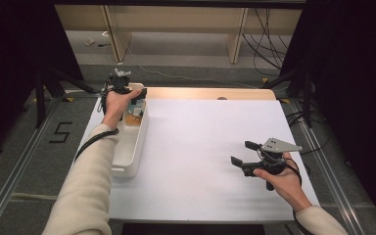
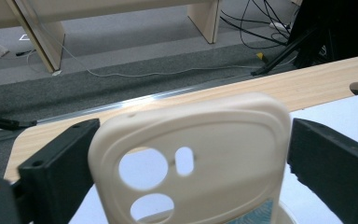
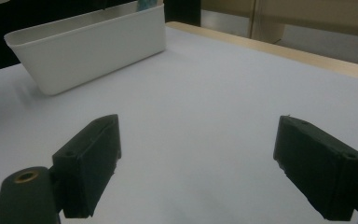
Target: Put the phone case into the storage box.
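A cream phone case (image 2: 223,140) with camera cut-outs stands upright between the jaws of my left gripper (image 2: 191,163). Its left edge lies against the left jaw, and a thin sliver of light shows at the right jaw, so the pads do not press on it. In the high view the left gripper (image 1: 136,94) hovers over the far end of a white bin (image 1: 127,161) at the table's left. My right gripper (image 1: 240,152) is held low over the white table top (image 1: 196,147) at the right. It is open with nothing between its jaws (image 3: 196,158).
Small items, one orange and one teal, lie in the bin's far end (image 1: 134,116). The bin's long wall (image 3: 98,42) is seen across the table in the right gripper view. A wooden edge with a cable hole (image 1: 222,98) runs along the back. Dark stands flank the table.
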Motion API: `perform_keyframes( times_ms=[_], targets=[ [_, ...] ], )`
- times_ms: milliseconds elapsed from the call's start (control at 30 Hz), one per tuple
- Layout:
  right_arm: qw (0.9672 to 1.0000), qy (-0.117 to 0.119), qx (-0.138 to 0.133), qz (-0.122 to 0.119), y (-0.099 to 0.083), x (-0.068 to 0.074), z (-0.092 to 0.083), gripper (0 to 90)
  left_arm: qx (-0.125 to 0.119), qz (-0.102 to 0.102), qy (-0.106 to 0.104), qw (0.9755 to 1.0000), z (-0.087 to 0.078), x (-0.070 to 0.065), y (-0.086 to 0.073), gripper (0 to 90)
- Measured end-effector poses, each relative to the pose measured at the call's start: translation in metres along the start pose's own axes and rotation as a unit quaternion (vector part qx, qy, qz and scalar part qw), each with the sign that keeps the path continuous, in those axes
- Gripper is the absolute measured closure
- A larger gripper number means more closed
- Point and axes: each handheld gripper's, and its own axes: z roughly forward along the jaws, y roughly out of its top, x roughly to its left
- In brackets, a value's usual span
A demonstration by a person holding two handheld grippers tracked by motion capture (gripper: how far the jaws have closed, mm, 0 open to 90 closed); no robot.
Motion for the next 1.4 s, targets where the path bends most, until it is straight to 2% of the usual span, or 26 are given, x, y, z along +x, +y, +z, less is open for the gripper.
perform_keyframes(
  times_ms=[733,1033,1067,1133,1233,1300,1400],
  targets=[
    [1.0,-0.001,0.002,0.0,0.0,0.0,0.0,15.7,-0.045,0.014,0.005,0.9989,-0.014,-0.004,0.017,0.0],
    [1.0,-0.002,0.001,0.0,0.0,0.0,0.0,15.7,-0.064,0.015,-0.004,0.9978,-0.024,-0.008,0.024,1.0],
    [1.0,-0.003,0.001,0.001,0.0,0.0,0.0,15.7,-0.071,0.034,0.001,0.9969,-0.026,-0.006,0.026,1.6],
    [1.0,-0.003,0.001,0.001,0.0,0.0,0.0,15.7,-0.072,0.035,-0.002,0.9968,-0.029,-0.008,0.026,2.4],
    [1.0,-0.003,0.001,0.0,0.0,0.0,0.0,15.6,-0.07,0.035,-0.011,0.9968,-0.034,-0.009,0.026,3.7],
    [1.0,-0.003,0.001,0.0,0.0,0.0,0.0,15.7,-0.063,0.022,-0.009,0.9977,-0.039,-0.011,0.024,4.5],
    [1.0,-0.003,0.001,0.0,0.0,0.0,0.0,15.7,-0.063,0.02,-0.013,0.9977,-0.046,-0.012,0.022,5.5]
  ],
)
